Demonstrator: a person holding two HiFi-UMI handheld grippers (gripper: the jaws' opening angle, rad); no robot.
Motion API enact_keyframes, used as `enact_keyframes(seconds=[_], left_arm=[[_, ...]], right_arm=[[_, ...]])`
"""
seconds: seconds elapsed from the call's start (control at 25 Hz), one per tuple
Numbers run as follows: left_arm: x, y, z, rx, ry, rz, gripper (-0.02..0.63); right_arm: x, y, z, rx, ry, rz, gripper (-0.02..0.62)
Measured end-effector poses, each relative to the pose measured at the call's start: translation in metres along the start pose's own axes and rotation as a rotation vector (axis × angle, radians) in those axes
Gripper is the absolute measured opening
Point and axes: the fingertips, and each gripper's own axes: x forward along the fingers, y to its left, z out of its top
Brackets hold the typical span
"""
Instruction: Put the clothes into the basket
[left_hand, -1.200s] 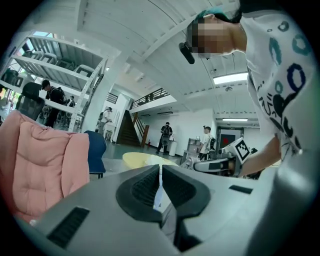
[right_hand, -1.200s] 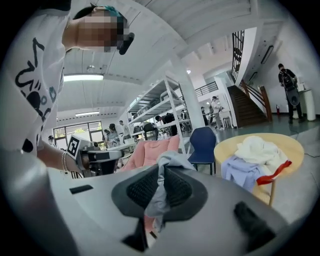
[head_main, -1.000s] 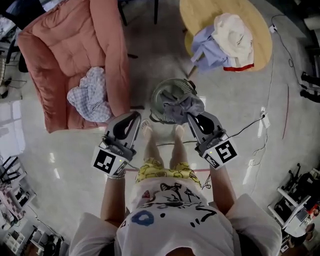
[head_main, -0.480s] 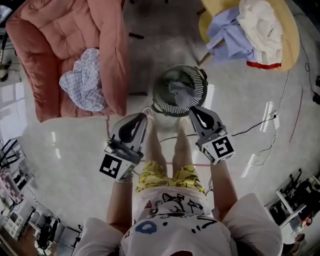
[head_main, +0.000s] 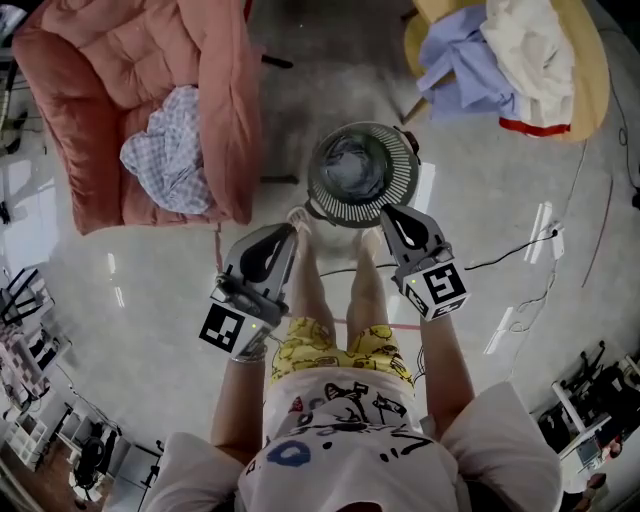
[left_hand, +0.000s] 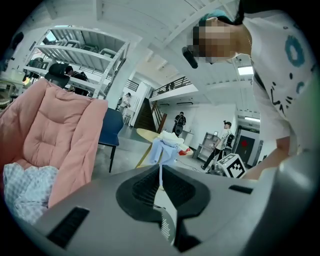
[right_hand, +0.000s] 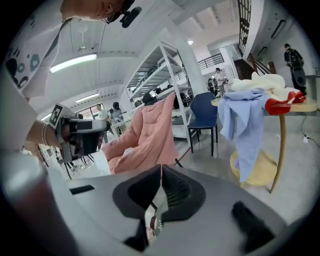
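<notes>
Left claw (head_main: 287, 231) and right claw (head_main: 389, 212): both pressed together, jaw against jaw, nothing pinched between. Held low in front of the legs, tips toward the basket (head_main: 330, 205), probably because free of any load and ready for another piece.

Inside the basket, a grey garment (head_main: 355, 166), bunched at the bottom. Two lots of clothes outside it:
- To the left, a checked garment (head_main: 170, 150) slumped in the seat of the pink armchair (head_main: 85, 85).
- To the right, a pale blue shirt (head_main: 460, 72) and a cream piece (head_main: 525, 42) heaped on the round wooden counter (head_main: 592, 90), with blue cloth hanging over the edge.

Both lots well apart from the claws, so by this reading a step or a long reach needed before any grasp.

No brand or legible wording anywhere. Only black-and-white square markers on the cubes of the claws, and a cartoon print on the white T-shirt (head_main: 350, 430), not readable as text.
</notes>
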Motion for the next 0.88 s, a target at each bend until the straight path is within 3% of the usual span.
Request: enact_keyframes(seconds=[0.2, 0.88], left_arm=[[-0.001, -0.007, 0.023, 0.038, 0.029, 0.015, 0.028], [-0.028, -0.068, 0.154, 0.184, -0.096, -0.082, 0.028]], right_arm=[[-0.019, 0.001, 0.040, 0.010, -0.054, -0.005, 0.031], [-0.134, 0.043, 0.191, -0.064, -0.295, -0.042, 0.031]])
